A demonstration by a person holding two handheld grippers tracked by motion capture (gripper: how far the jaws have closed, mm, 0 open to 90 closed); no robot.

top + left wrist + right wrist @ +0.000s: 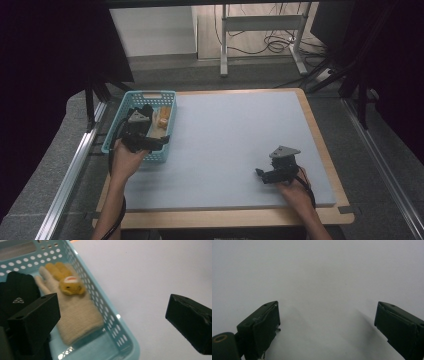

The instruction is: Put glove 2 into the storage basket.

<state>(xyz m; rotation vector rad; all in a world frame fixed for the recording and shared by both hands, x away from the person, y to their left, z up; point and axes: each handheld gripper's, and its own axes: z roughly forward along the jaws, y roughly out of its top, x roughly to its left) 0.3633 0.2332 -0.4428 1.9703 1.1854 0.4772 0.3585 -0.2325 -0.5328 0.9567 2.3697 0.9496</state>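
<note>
Left gripper (pixel 112 315): it is hanging over the right-hand wall of the blue basket (pixel 110 317), jaws spread wide and holding nothing; in its own view one jaw is sitting inside the basket and the other out over the mat.
Left hand (pixel 125 159): it is gripping the tool from below at the basket's near end, as the high view shows.
Cream glove (pixel 72 315): it is lying flat on the basket floor along the right wall, fingers pointing toward the far end, just beside the inner jaw.
Yellow toy figure (pixel 70 285): it is resting on top of the glove, near its fingers.
Black cloth item (pixel 18 291): it is lying in the basket next to the glove, on the side away from the mat; its kind cannot be told.
Right gripper (pixel 327 322): it is hovering low over bare mat with jaws wide apart and nothing between them.
Right hand (pixel 295 192): it is holding that tool near the front right of the mat, well apart from the basket.
Grey mat (pixel 240 135): it is covering most of the wooden table (pixel 225 217), with the basket standing at its left edge.
</note>
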